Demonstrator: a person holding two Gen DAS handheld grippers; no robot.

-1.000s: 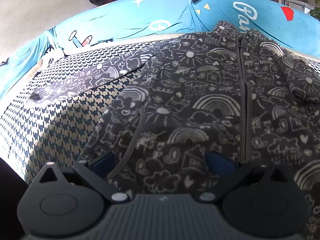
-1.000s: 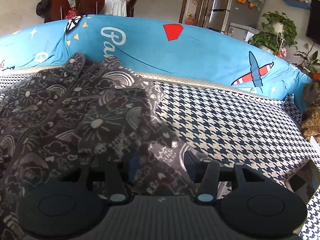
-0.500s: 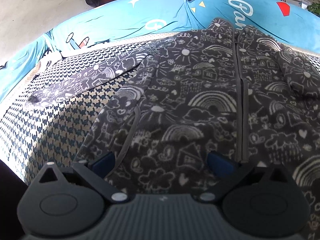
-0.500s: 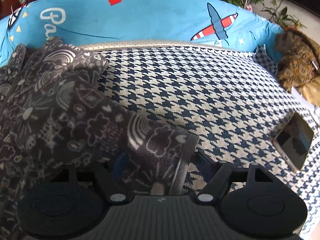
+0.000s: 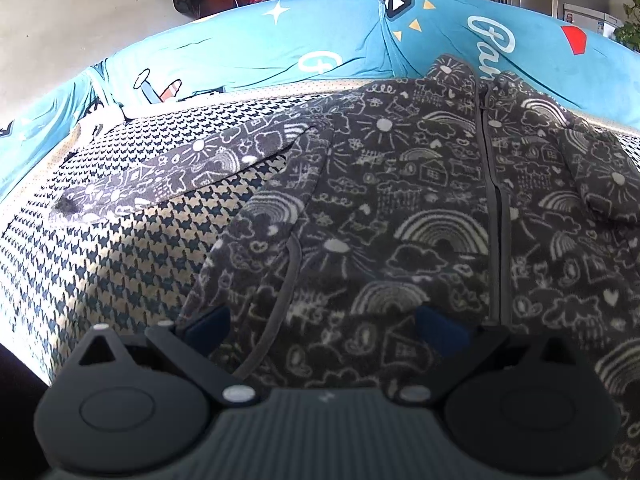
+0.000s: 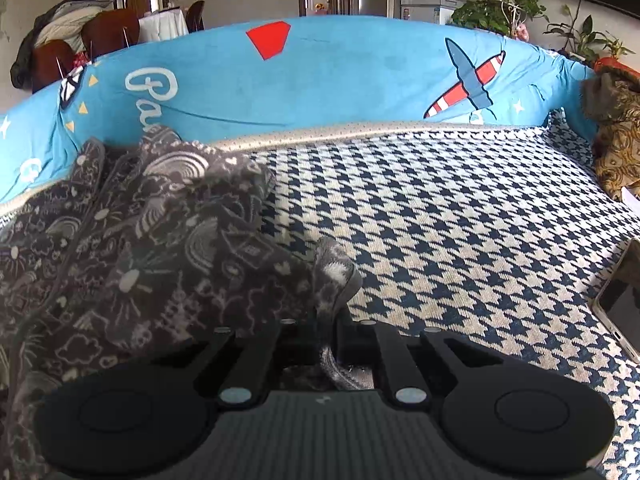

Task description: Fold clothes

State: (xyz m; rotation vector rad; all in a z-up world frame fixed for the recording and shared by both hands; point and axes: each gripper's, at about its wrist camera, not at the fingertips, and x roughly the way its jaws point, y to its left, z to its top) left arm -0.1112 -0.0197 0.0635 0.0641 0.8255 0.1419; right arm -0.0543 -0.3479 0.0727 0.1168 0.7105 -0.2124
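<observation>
A dark grey fleece jacket (image 5: 400, 208) printed with white rainbows and suns lies zipped, front up, on the houndstooth sofa seat (image 5: 120, 264). Its one sleeve (image 5: 180, 172) stretches out to the left. My left gripper (image 5: 322, 326) hovers over the hem, wide open, nothing between its blue pads. In the right wrist view the jacket (image 6: 140, 248) fills the left half. My right gripper (image 6: 326, 332) is shut on the cuff (image 6: 334, 276) of the other sleeve, which stands up pinched between the fingers.
A blue printed cover (image 6: 320, 80) drapes the sofa back. A phone or tablet (image 6: 624, 296) lies at the seat's right edge, with a brown patterned cushion (image 6: 616, 140) beyond it. Chairs, a fridge and plants stand behind the sofa.
My right gripper rolled and swung rightward, then closed on the sleeve cuff that lay between its open fingers. The left gripper stayed open and barely moved.
</observation>
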